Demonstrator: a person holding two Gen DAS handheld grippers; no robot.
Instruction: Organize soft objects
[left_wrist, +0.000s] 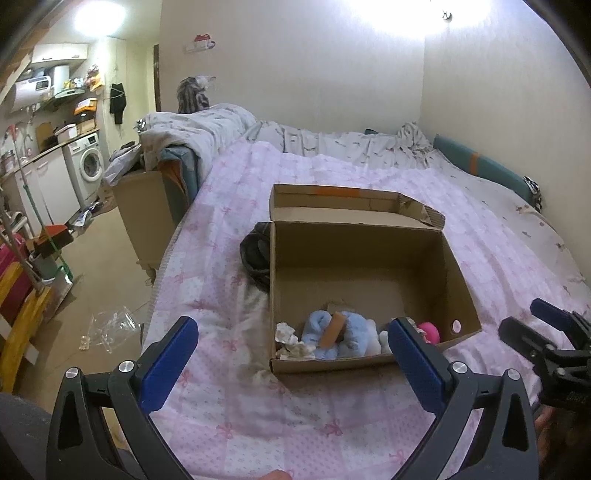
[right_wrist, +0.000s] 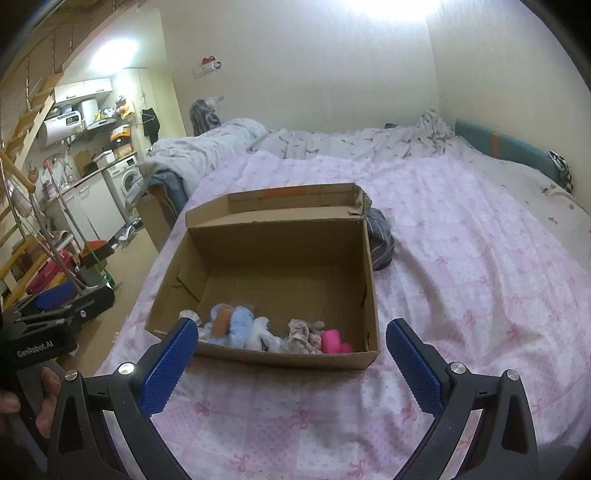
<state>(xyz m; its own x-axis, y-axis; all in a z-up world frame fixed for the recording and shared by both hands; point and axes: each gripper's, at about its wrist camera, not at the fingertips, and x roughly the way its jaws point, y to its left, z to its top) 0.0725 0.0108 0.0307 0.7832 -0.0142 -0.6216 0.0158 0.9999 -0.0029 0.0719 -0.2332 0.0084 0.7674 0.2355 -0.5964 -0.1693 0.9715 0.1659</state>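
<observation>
An open cardboard box (left_wrist: 369, 258) (right_wrist: 280, 254) sits on the pink quilt of a bed. Along its near wall lie a blue plush toy (left_wrist: 332, 334) (right_wrist: 236, 325) with an orange band, a white plush (right_wrist: 260, 334), a crumpled beige cloth (right_wrist: 304, 332) and a pink soft item (left_wrist: 430, 330) (right_wrist: 332, 341). My left gripper (left_wrist: 293, 332) hovers open in front of the box, nothing between its blue pads. My right gripper (right_wrist: 291, 334) is also open and empty, just short of the box's near wall. A dark garment (left_wrist: 255, 254) (right_wrist: 380, 240) lies against the box's outer side.
The pink quilt (left_wrist: 295, 424) (right_wrist: 461, 258) spreads around the box. A grey cat (left_wrist: 194, 94) (right_wrist: 205, 114) sits on heaped bedding at the far left of the bed. Past the bed's left edge are a floor with clutter, a washing machine (left_wrist: 88, 162) and shelves.
</observation>
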